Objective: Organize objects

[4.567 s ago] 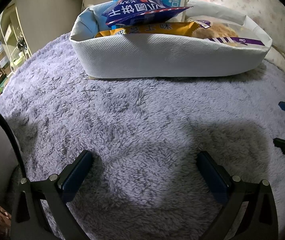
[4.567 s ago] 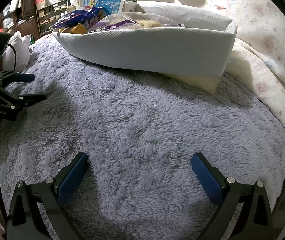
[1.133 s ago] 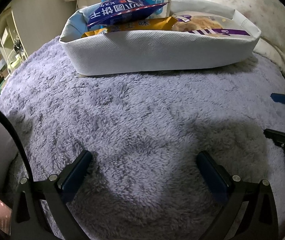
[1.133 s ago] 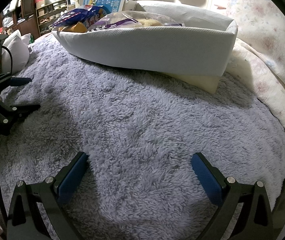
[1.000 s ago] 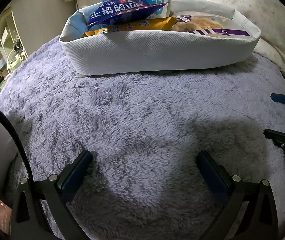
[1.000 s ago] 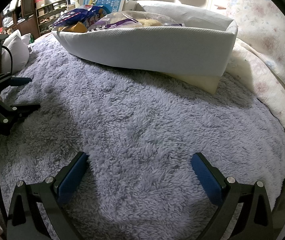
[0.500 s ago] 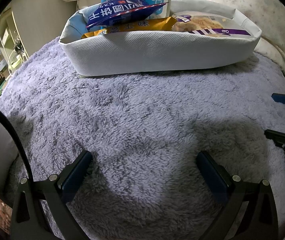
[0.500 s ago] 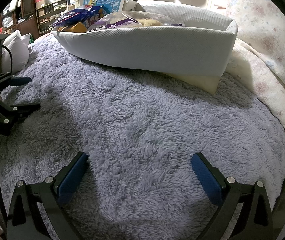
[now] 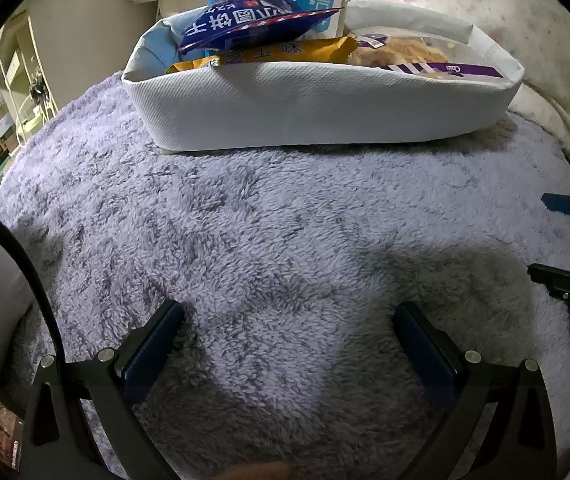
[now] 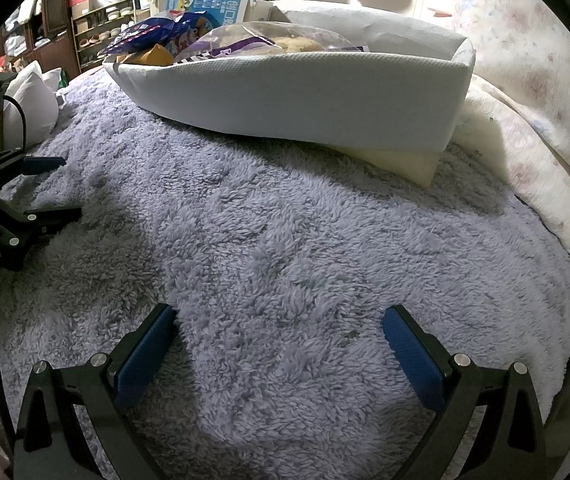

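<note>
Basket (image 9: 325,108), far, on blanket (image 9: 285,240): soft-walled, filled with light crinkly snack bags (image 9: 257,24); take by rim. Left gripper (image 9: 289,332) and right gripper (image 10: 277,336) wide, empty.

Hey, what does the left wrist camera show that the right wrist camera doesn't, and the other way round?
Only the left wrist view shows the orange snack bag's printed front and the purple label strip. Only the right wrist view shows the cream pad under the white basket and the shoe shelves. Both show the basket full of snacks on the purple fleece blanket, and both grippers, left and right, open and empty.
</note>
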